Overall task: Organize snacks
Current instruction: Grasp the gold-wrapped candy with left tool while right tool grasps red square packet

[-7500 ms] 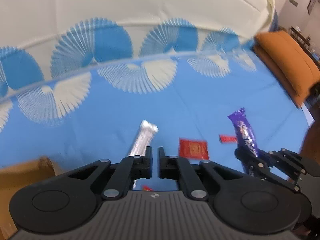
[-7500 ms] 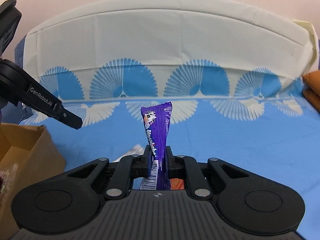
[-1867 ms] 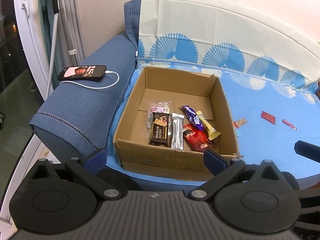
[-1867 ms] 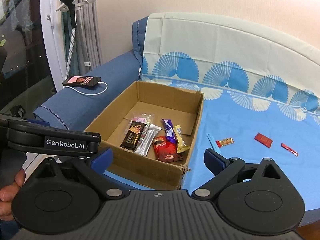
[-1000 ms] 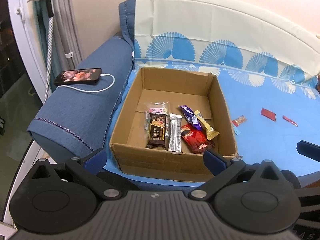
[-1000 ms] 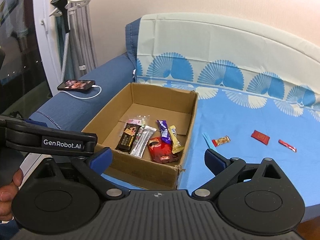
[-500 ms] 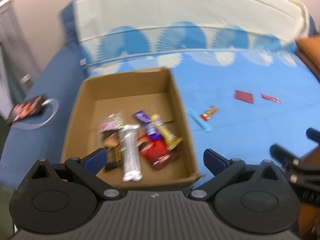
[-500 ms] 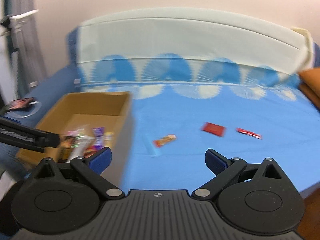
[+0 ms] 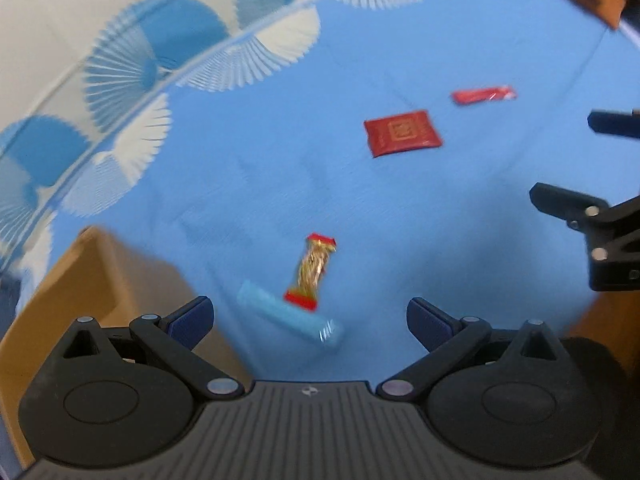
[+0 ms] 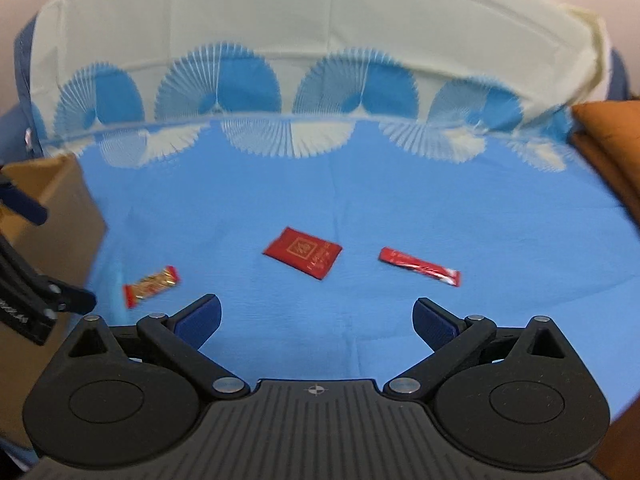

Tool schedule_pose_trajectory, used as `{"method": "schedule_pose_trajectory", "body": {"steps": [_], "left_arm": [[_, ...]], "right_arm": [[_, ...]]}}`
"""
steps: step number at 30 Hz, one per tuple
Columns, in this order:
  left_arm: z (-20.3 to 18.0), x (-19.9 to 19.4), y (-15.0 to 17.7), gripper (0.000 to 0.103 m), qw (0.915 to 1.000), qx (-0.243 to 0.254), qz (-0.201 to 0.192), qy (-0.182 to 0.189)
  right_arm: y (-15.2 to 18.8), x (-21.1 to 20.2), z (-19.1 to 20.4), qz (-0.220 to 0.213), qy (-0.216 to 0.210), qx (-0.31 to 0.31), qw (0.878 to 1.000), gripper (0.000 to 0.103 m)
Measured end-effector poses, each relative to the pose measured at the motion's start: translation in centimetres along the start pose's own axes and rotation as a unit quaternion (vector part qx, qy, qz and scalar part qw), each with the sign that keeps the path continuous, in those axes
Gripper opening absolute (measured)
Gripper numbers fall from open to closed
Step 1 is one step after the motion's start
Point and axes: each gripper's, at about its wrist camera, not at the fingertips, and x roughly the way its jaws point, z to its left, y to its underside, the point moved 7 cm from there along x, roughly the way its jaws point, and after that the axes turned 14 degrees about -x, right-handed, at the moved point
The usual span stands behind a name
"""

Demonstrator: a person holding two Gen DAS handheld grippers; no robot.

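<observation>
Both hand-held grippers, left (image 9: 308, 316) and right (image 10: 316, 316), are hanging spread and empty over the bed (image 10: 360, 200); low in frame, gold bar (image 9: 314, 270) and blue stick (image 9: 290, 318) are awaiting boxing.

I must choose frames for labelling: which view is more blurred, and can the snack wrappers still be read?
Left wrist view: motion blur smears the gold-and-red snack and blue stick. Right wrist view: sharper at the red square packet, though its print stays unreadable; both views bend strongly at the edges.
</observation>
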Motion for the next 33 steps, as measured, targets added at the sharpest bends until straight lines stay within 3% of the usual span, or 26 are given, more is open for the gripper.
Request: {"method": "schedule_pose_trajectory", "body": {"steps": [4, 9, 11, 13, 15, 20, 22, 23, 24, 29, 33], "left_arm": [[0.4, 5.7, -1.8, 0.103, 0.9994, 0.023, 0.023, -0.016], [1.1, 10.8, -2.3, 0.103, 0.9953, 0.054, 0.081, 0.000], [1.6, 12.6, -2.3, 0.103, 0.9932, 0.050, 0.105, -0.005], [2.0, 13.5, -2.8, 0.103, 0.9914, 0.017, 0.130, 0.007], [2.2, 14.1, -3.3, 0.103, 0.9923, 0.009, 0.122, 0.016], [2.8, 14.7, -3.6, 0.103, 0.9917, -0.005, 0.124, 0.033], [2.6, 14.1, -3.6, 0.085, 0.9925, 0.001, 0.111, 0.051], [2.2, 13.3, -3.5, 0.057, 0.9920, 0.004, 0.106, 0.069], [2.1, 12.7, -3.6, 0.022, 0.9927, 0.006, 0.099, 0.069], [2.3, 10.9, -3.4, 0.023, 0.9943, -0.009, 0.087, 0.061], [3.8, 8.1, -4.1, 0.023, 0.9947, -0.041, 0.063, 0.070]], "right_arm": [[-0.5, 6.1, -0.3, 0.014, -0.026, -0.018, 0.999, 0.102], [-1.9, 13.1, 0.1, 0.009, -0.053, -0.079, 0.995, 0.102], [-2.4, 15.7, 0.2, 0.003, -0.051, -0.111, 0.993, 0.103], [-2.1, 18.7, 0.0, 0.037, -0.076, -0.111, 0.990, 0.103], [-2.4, 19.3, -0.6, -0.001, -0.084, -0.082, 0.993, 0.103], [-2.3, 19.6, -0.5, -0.022, -0.077, -0.090, 0.993, 0.103], [-2.2, 19.5, -0.5, -0.024, -0.078, -0.093, 0.992, 0.095], [-2.3, 19.1, -0.4, -0.028, -0.080, -0.097, 0.992, 0.071], [-2.5, 18.5, -0.3, -0.034, -0.080, -0.104, 0.991, 0.059], [-2.2, 17.0, 0.3, -0.013, -0.053, -0.110, 0.993, 0.054], [-2.5, 14.6, -0.9, -0.016, -0.029, -0.060, 0.998, 0.054]]}}
